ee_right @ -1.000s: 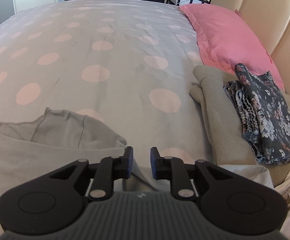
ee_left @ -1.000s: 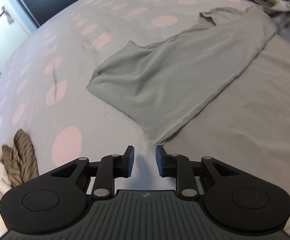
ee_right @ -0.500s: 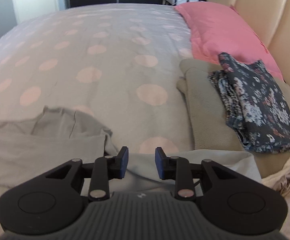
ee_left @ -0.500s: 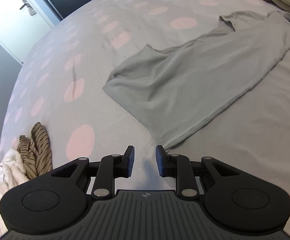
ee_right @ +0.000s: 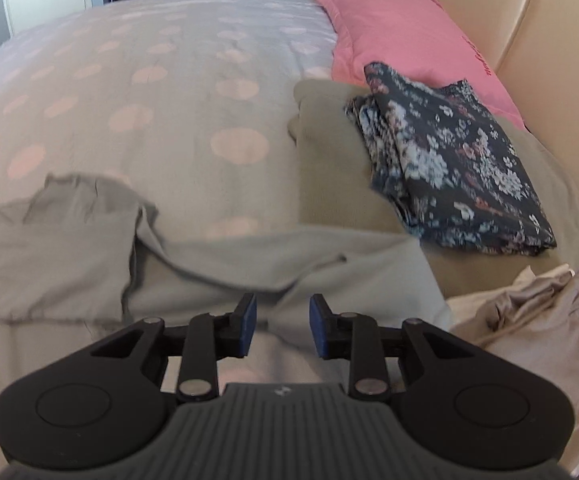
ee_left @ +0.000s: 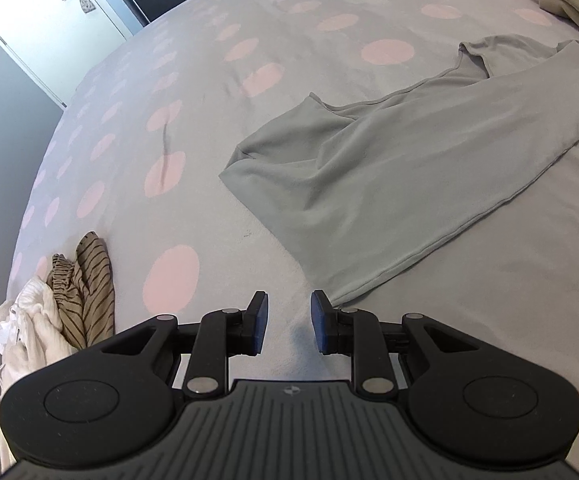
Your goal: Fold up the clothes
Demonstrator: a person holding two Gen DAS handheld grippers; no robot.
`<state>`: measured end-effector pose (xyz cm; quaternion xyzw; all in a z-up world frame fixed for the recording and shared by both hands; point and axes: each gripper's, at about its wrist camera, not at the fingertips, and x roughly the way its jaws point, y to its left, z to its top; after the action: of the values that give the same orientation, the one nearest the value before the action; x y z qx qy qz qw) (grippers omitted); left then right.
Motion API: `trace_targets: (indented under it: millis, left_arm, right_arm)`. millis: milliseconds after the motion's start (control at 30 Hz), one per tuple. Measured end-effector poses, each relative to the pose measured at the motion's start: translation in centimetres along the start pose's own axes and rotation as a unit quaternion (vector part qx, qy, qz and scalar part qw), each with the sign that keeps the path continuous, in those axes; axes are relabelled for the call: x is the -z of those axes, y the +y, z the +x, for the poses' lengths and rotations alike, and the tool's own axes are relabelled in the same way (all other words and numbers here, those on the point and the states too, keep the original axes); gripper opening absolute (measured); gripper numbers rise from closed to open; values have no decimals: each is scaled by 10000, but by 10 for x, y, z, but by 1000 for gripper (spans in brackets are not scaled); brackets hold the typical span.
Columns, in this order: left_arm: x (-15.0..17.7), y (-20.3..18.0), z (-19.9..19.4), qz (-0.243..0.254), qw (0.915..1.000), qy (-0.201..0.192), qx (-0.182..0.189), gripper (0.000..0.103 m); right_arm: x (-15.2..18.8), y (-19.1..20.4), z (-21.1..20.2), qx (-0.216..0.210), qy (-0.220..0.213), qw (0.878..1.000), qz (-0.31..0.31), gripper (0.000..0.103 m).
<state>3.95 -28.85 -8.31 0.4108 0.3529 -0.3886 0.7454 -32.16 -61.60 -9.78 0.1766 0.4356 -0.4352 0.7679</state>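
I see the grey garment [ee_left: 401,168] flat on the polka-dot bedspread [ee_left: 177,128], long axis running from my left gripper [ee_left: 285,322] toward the pink pillow [ee_right: 401,36]. Both grippers are parted and empty; right gripper [ee_right: 279,326] is over its far end. Only the right view shows the floral folded piece [ee_right: 449,168]; only the left, the striped cloth [ee_left: 89,276].

A home bedroom: spotted bedspread [ee_right: 193,92], pink pillow [ee_right: 401,28] (padded headboard [ee_right: 545,40] behind).
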Motion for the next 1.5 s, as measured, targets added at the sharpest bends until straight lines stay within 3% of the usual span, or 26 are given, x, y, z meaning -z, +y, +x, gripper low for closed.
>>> trace_targets:
  millis: [133, 367, 600, 667, 700, 800, 1000, 1100, 1167, 1200, 1233, 1367, 1500]
  left_arm:
    - [-3, -8, 0, 76, 10000, -19, 20, 21]
    - [-9, -13, 2, 125, 9999, -29, -25, 22]
    - [-9, -5, 5, -22, 10000, 57, -21, 22]
    - [-9, -3, 5, -53, 10000, 56, -12, 21]
    - [-9, -2, 5, -68, 10000, 55, -8, 21]
    - [-9, 1, 5, -100, 9999, 51, -2, 22]
    - [-10, 3, 4, -161, 9998, 59, 48, 22]
    - [-10, 4, 1, -155, 9999, 9, 41, 22]
    - [-10, 7, -1, -181, 9998, -18, 45, 22]
    - [-10, 8, -2, -193, 9998, -31, 47, 22]
    - [-10, 9, -3, -206, 9998, -44, 49, 22]
    - [-9, 13, -7, -246, 9996, -85, 53, 22]
    - [-8, 11, -4, -202, 9998, -31, 22, 22]
  right_arm:
    - [5, 8, 4, -709, 71, 9965, 430, 32]
    - [-13, 43, 15, -1558, 106, 9835, 919, 32]
    - [-16, 67, 50, -1580, 637, 9797, 1056, 32]
    - [-16, 71, 55, -1538, 734, 9792, 1097, 25]
    - [-16, 73, 56, -1502, 739, 9797, 1102, 16]
    - [-26, 78, 43, -1612, 547, 9800, 1032, 5]
    - [-48, 116, 14, -1860, 222, 9805, 599, 2]
    - [-53, 131, 10, -1719, 196, 9842, 369, 4]
    - [-54, 129, 14, -1510, 227, 9877, 338, 13]
    - [-54, 128, 16, -1405, 243, 9893, 323, 26]
    - [-53, 121, 21, -1282, 323, 9903, 434, 28]
    - [-42, 87, 45, -990, 761, 9864, 1065, 29]
    - [-28, 77, 65, -1116, 1160, 9783, 1304, 29]
